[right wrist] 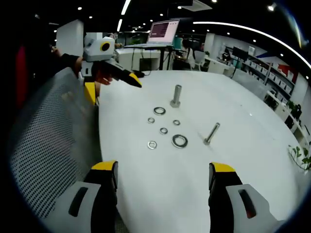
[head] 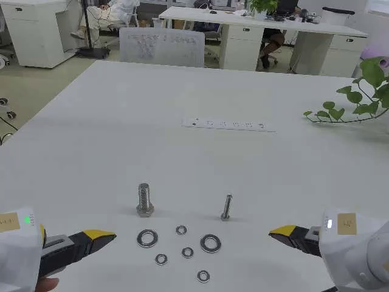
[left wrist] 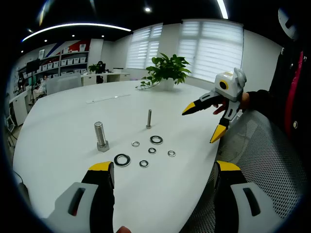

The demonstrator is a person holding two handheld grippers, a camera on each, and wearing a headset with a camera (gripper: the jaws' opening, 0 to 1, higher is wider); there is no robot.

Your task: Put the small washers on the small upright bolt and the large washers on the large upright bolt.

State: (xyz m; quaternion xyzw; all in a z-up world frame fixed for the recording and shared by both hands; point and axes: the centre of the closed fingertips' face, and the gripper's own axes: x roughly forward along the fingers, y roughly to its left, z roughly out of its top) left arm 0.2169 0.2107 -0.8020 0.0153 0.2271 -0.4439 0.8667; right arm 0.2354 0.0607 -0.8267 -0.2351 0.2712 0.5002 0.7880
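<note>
Yellow-tipped left gripper (left wrist: 165, 167), near left, level, jaws apart; right gripper (right wrist: 159, 167), near right, jaws apart; washers (head: 203, 243) between.

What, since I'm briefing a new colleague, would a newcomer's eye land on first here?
Two upright bolts stand on the white table: the large bolt left, the small bolt right. Six loose washers lie before them, flanked by the left hand-held gripper and right hand-held gripper, both open.

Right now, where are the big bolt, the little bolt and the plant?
big bolt (head: 144, 198), head view, on its threaded shaft.
little bolt (head: 227, 205), head view, on its thin shaft.
plant (head: 372, 73), head view, on a leaf.
</note>
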